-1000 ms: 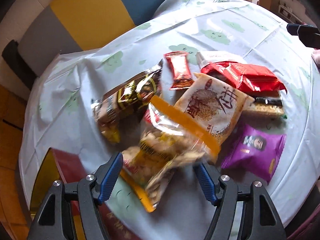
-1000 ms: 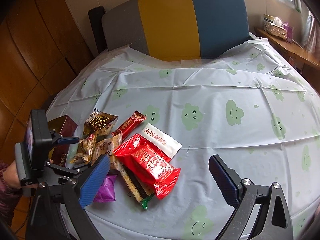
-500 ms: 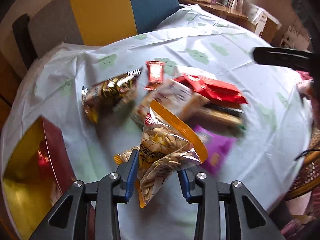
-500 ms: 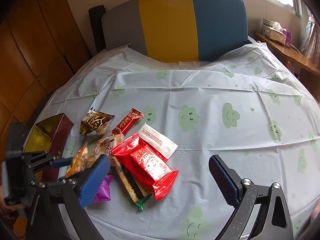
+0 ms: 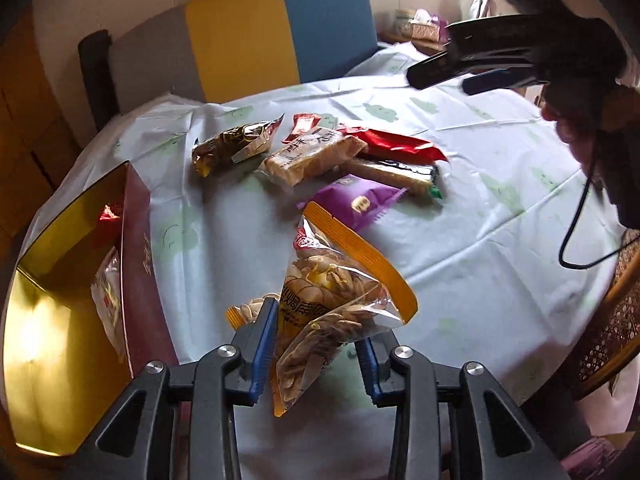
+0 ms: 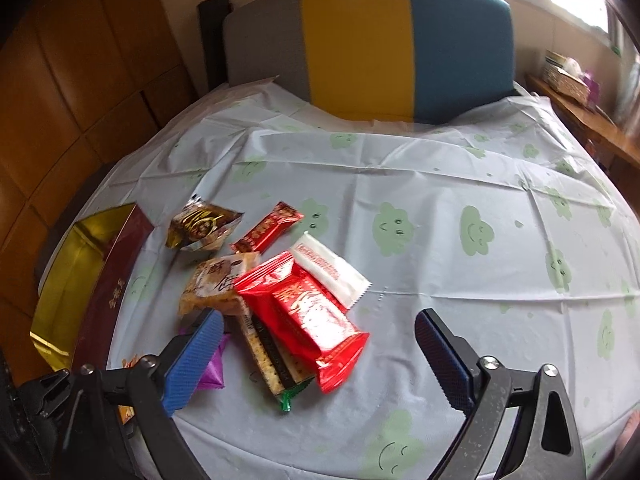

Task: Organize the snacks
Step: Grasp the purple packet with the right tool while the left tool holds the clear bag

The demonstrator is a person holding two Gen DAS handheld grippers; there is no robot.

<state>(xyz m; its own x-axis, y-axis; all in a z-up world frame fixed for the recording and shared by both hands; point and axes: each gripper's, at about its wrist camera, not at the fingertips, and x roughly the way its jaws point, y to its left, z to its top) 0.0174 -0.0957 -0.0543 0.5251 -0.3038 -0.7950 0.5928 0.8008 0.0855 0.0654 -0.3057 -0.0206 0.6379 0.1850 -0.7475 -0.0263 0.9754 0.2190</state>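
Observation:
My left gripper (image 5: 316, 344) is shut on a clear bag of seeds with an orange strip (image 5: 332, 292) and holds it above the table, right of an open dark-red box with a gold inside (image 5: 60, 280). The box also shows in the right wrist view (image 6: 100, 276). A pile of snacks lies beyond: a brown-gold pack (image 5: 236, 144), a tan cake pack (image 5: 312, 156), a purple pack (image 5: 360, 200), a red pack (image 6: 308, 312), a cracker bar (image 6: 272, 356), a white pack (image 6: 332, 272) and a small red bar (image 6: 268, 228). My right gripper (image 6: 320, 360) is open over the red pack.
The round table has a white cloth with green cloud faces (image 6: 440, 240). A grey, yellow and blue chair back (image 6: 380, 48) stands behind it. A wicker chair (image 5: 612, 328) is at the right edge. A packet lies inside the box (image 5: 108, 300).
My left gripper closed on the seed bag, lifted it off the pile and pulled it back toward the box. My right gripper has moved in closer over the red pack.

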